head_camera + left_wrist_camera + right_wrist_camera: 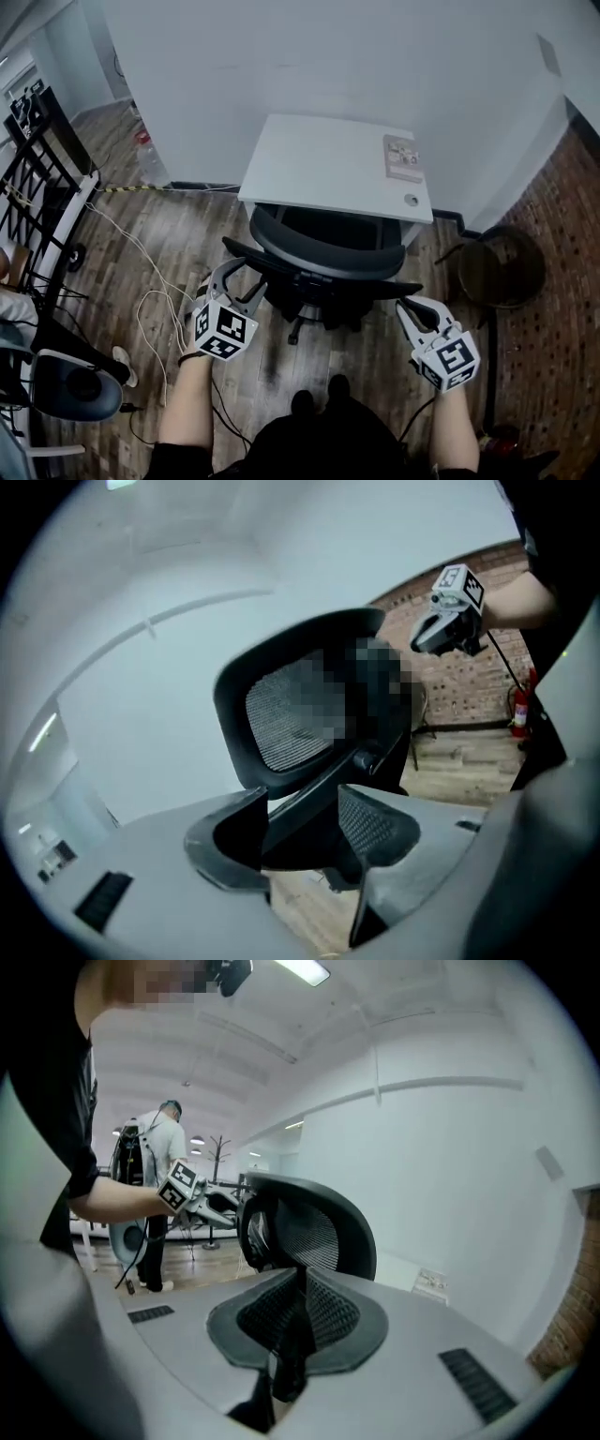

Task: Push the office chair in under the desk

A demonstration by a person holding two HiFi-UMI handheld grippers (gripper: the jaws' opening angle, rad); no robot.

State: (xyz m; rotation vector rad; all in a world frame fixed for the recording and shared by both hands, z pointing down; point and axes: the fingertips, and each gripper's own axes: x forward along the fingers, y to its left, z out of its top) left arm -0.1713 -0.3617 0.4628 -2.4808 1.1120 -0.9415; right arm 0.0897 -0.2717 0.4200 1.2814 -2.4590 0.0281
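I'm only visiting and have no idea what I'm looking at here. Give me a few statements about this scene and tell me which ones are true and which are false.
1. The black mesh-backed office chair stands in front of the white desk. True.
2. The left gripper has its jaws shut tight. False: they stand wide apart, with part of the chair between them.
3. The right gripper has its jaws spread wide. False: they are almost together.
4. The desk top is completely bare. False: a small printed card lies near its right rear corner.
5. On the wooden floor at the person's left lie white cables. True.
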